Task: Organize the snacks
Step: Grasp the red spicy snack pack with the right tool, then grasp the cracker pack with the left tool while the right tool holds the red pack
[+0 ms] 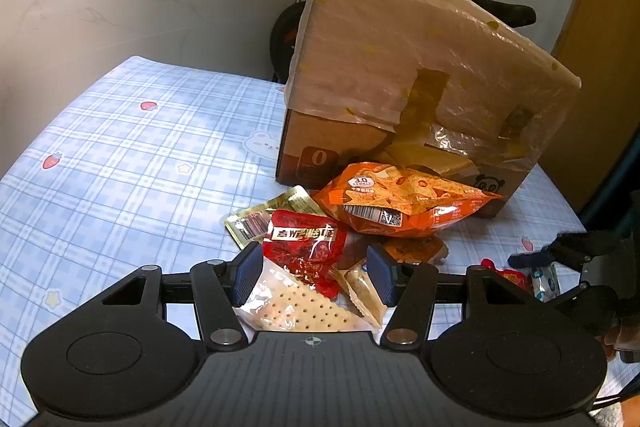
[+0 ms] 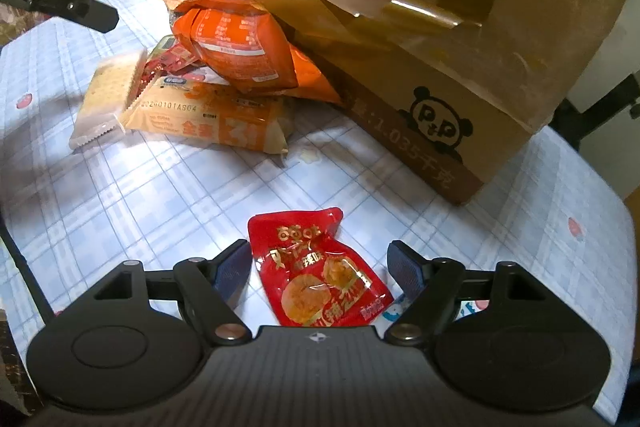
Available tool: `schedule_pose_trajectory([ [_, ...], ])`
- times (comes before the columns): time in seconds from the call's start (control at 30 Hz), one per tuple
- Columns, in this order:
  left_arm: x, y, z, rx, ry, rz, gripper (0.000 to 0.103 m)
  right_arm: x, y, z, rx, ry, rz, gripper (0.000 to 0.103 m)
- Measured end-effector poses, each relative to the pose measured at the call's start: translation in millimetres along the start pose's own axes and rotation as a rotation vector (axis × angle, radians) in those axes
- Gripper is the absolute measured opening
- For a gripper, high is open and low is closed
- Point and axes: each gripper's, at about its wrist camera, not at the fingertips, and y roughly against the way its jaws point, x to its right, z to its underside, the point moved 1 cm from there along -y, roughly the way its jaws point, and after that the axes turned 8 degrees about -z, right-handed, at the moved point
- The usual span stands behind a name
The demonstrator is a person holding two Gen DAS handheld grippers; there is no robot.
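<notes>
1. I take the cardboard box as my landmark; it stands on the blue plaid tablecloth, its top wrapped in plastic film.
2. Against the box's front leans an orange chip bag, on top of a snack pile.
3. My left gripper hovers over that pile with its jaws spread wide, gripping nothing; a cracker pack and a red packet lie between its fingers.
4. My right gripper is also open, empty, near the box's panda-logo corner.
5. A red snack pouch lies flat between its fingers, apart from the pile.
</notes>
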Motion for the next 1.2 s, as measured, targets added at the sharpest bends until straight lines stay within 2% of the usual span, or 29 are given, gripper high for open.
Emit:
schedule_pose_trajectory([
  [0.07, -0.6, 0.2, 0.1, 0.001, 0.002, -0.001, 0.059, 9.7, -0.4, -0.7, 0.000, -0.082, -0.056, 0.064],
  [0.17, -2.0, -1.4, 0.2, -0.004, 0.005, -0.003, 0.059, 20.3, 2.1, 1.5, 0.045, -0.206, -0.088, 0.057],
  [0.37, -0.6, -2.3, 1.0, -0.008, -0.007, -0.003, 0.059, 22.0, -1.2, -2.1, 0.137, -0.436, -0.052, 0.053],
  [0.57, -3.5, -5.4, 6.7, -0.034, -0.006, -0.006, 0.059, -5.8, -6.6, -0.3, 0.212, -0.451, 0.074, 0.054],
  [0.67, -3.8, -6.3, 10.7, -0.057, -0.015, -0.008, 0.059, -12.2, -7.5, 2.4, 0.220, -0.440, 0.110, 0.055],
  [0.93, 0.0, -10.9, 24.1, -0.108, -0.052, -0.002, 0.059, -21.0, -6.4, 14.0, 0.278, -0.442, 0.135, 0.055],
  [1.2, -4.1, -14.8, 29.0, -0.167, 0.004, -0.019, 0.059, -21.2, -4.1, 16.3, 0.302, -0.436, 0.124, 0.055],
])
